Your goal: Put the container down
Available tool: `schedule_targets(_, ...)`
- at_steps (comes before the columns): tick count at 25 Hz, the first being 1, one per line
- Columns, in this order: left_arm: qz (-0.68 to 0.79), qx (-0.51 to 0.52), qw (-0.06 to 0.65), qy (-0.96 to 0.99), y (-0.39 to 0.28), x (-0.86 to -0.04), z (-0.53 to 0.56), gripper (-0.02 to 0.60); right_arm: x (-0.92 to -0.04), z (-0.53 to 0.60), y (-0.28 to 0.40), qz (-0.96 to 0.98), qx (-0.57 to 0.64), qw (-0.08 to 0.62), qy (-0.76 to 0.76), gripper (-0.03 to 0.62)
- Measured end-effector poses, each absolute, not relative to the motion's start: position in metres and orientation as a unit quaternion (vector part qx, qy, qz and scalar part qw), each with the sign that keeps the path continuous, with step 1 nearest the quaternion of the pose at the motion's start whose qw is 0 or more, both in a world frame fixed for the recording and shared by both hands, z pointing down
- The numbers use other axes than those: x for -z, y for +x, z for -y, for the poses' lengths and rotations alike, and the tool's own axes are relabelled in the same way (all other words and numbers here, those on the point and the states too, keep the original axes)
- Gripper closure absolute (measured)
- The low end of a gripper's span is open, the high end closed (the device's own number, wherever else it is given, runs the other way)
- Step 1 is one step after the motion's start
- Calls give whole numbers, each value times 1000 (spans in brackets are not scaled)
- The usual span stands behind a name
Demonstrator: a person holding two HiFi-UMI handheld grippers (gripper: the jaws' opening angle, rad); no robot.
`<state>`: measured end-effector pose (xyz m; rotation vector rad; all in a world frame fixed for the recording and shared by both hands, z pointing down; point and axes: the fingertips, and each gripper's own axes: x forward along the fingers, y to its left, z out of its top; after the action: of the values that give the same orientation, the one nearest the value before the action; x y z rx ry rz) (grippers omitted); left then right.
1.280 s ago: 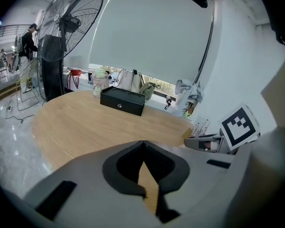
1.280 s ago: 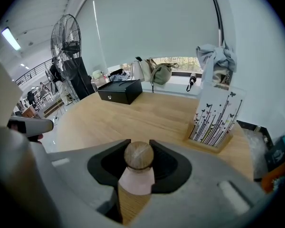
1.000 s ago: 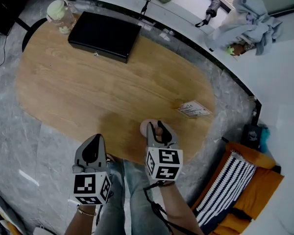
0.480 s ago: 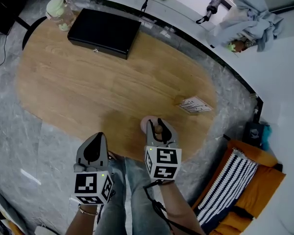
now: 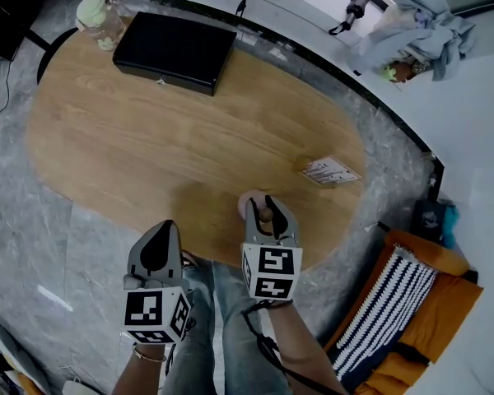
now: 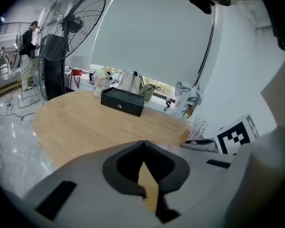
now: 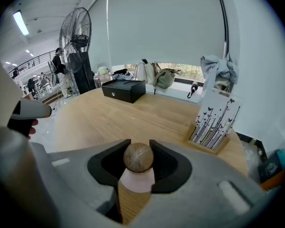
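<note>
Right gripper [image 5: 265, 210]: held over the near edge of the tabletop [image 5: 148, 146], pointing steeply down. Jaws closed on the container [image 7: 135, 178], one pad on either side of its round wooden knob [image 7: 138, 157].

Container: small, pale pink body under the wooden ball top, upright between the right jaws at the near rim of the tabletop. Its base appears to meet the wood, though the jaws hide the contact.

Left gripper [image 5: 160, 230]: off the tabletop edge, above the person's lap, beside the right gripper. Jaws together at the tips, nothing between them.

Tabletop: oval, light wood.
- Black box [image 5: 175, 52]: flat, lid closed, at the far end.
- Jar [image 5: 99, 21]: clear with a pale lid, just beside the box.
- Card stand [image 7: 214, 120]: white with butterfly print in a wooden base, at the right edge, near the container.

Floor: orange cushion [image 5: 428, 319] to the right.
</note>
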<state>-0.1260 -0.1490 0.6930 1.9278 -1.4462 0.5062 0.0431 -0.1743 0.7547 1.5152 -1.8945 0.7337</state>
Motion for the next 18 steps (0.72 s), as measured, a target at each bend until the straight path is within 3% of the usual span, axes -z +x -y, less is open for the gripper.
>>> schedule_targets(18,559,-187,333,736,-137,-691,148,588,-754,174,41,714,-271,288,578,468)
